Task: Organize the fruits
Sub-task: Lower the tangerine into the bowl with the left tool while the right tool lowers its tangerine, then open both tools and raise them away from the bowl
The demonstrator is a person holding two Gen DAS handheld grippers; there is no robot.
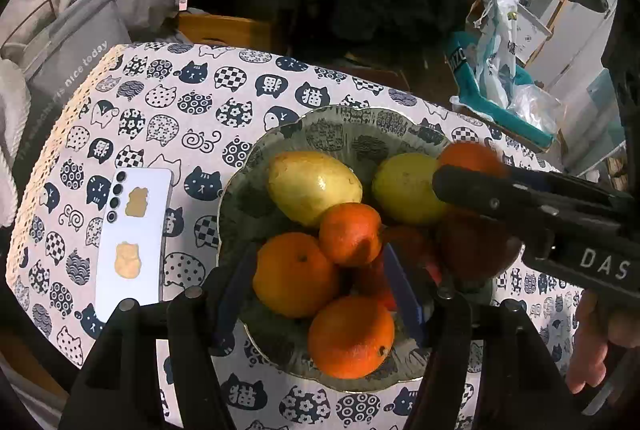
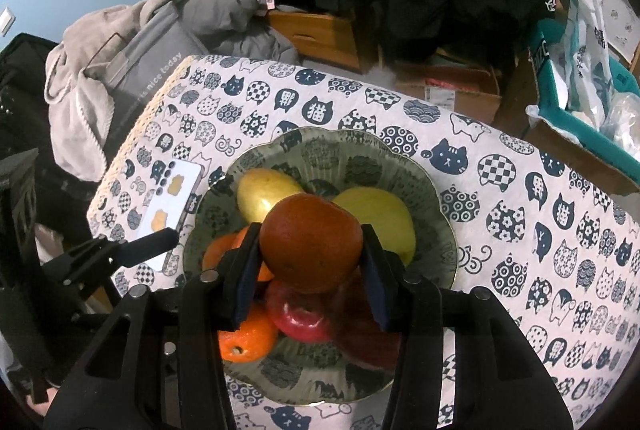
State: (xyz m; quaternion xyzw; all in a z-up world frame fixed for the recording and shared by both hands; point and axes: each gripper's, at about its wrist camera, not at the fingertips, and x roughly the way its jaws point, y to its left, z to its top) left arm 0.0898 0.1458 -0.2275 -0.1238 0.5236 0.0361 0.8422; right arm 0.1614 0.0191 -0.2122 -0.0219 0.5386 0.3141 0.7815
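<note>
A patterned green bowl [image 1: 352, 128] [image 2: 432, 198] on the cat-print tablecloth holds two yellow-green fruits [image 1: 314, 186] [image 2: 384, 218], several oranges [image 1: 350, 336] and red apples [image 2: 300, 314]. My right gripper [image 2: 310, 264] is shut on an orange [image 2: 310, 242] and holds it just above the fruit pile; in the left wrist view it [image 1: 468, 182] reaches in from the right with that orange [image 1: 472, 156]. My left gripper [image 1: 320, 294] is open, its fingers around the near oranges over the bowl's front. In the right wrist view one left finger [image 2: 152, 242] shows at left.
A white phone [image 1: 134, 238] [image 2: 170, 198] lies on the cloth left of the bowl. A grey bag and clothes [image 2: 132, 70] sit beyond the table's left edge. A teal box with plastic bags [image 2: 588, 102] stands at the right. Wooden furniture is behind.
</note>
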